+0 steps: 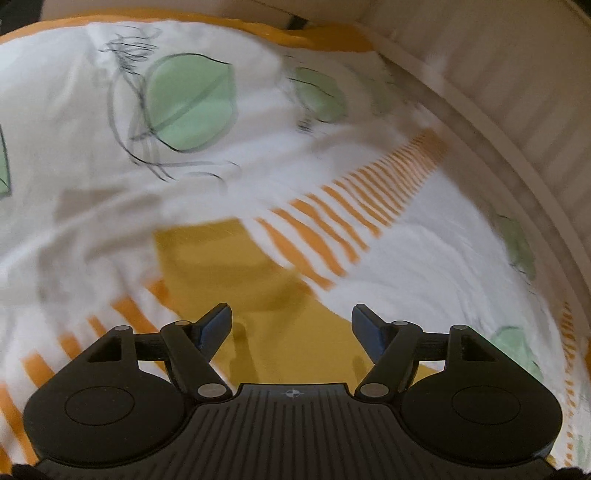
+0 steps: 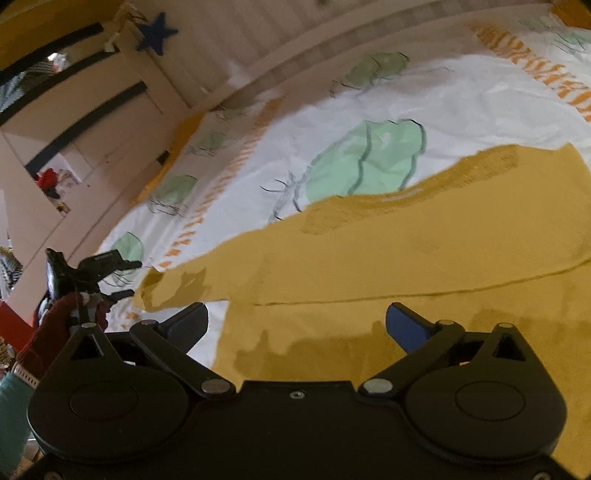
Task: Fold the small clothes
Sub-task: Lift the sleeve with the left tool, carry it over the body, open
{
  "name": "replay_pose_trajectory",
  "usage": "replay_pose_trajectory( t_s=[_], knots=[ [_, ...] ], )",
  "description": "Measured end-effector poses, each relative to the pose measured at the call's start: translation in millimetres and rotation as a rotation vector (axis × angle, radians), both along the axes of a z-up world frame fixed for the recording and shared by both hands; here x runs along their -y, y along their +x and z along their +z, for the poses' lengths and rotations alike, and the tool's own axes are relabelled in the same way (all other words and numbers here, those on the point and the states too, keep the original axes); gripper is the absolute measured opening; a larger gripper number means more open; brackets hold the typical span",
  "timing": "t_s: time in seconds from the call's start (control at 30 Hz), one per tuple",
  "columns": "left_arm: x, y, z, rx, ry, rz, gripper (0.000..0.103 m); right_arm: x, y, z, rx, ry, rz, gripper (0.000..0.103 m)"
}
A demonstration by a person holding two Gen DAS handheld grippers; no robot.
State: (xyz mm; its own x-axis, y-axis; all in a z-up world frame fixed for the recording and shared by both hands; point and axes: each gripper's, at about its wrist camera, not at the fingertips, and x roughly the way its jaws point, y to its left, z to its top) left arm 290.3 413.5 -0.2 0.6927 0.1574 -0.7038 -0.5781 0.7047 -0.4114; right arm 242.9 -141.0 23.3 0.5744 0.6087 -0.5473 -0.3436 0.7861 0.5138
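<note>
A mustard-yellow small garment [image 2: 406, 258] lies flat on the bed, with a fold edge running across it. Over its near part hangs my right gripper [image 2: 295, 325], open, with nothing between its fingers. In the left wrist view only a patch of the same garment [image 1: 236, 266] shows, blurred. My left gripper [image 1: 291, 325] is open above that patch and holds nothing. The left gripper [image 2: 129, 278] also appears at the far left of the right wrist view. It is beyond the garment's left end, held by a hand in a dark red glove [image 2: 55, 332].
The bed cover [image 1: 332, 147] is white with green leaves and orange stripe bands. A white slatted wall [image 1: 535, 110] runs along the bed's far side. Pale cupboards with dark handles [image 2: 85, 110] and a blue star [image 2: 157, 33] stand past the bed's end.
</note>
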Motion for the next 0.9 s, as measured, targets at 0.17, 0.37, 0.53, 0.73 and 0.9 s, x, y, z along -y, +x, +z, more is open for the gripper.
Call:
replay_pose_trajectory(
  t_s=[0.17, 0.37, 0.53, 0.73, 0.9],
  knots=[
    [-28.9, 2.0, -8.1, -0.041, 0.020, 0.033, 0.070, -17.6, -8.2, 4.3, 0.071, 0.077, 0.052, 0.103],
    [-52.7, 8.2, -37.6, -0.075, -0.036, 0.050, 0.070, -37.3, -14.8, 2.2, 0.090, 0.115, 0.119, 0.103],
    [-59.4, 19.1, -47.2, -0.067, -0.012, 0.032, 0.071, -44.9, -14.7, -6.6, 0.066, 0.089, 0.141, 0.103],
    [-64.0, 19.7, -50.6, -0.053, -0.015, 0.067, 0.016, -45.2, -14.0, -12.7, 0.037, 0.083, 0.143, 0.103],
    [-50.9, 6.5, -37.2, 0.007, 0.028, 0.072, 0.005, -42.2, -12.5, -13.7, 0.013, 0.080, 0.135, 0.103]
  ],
)
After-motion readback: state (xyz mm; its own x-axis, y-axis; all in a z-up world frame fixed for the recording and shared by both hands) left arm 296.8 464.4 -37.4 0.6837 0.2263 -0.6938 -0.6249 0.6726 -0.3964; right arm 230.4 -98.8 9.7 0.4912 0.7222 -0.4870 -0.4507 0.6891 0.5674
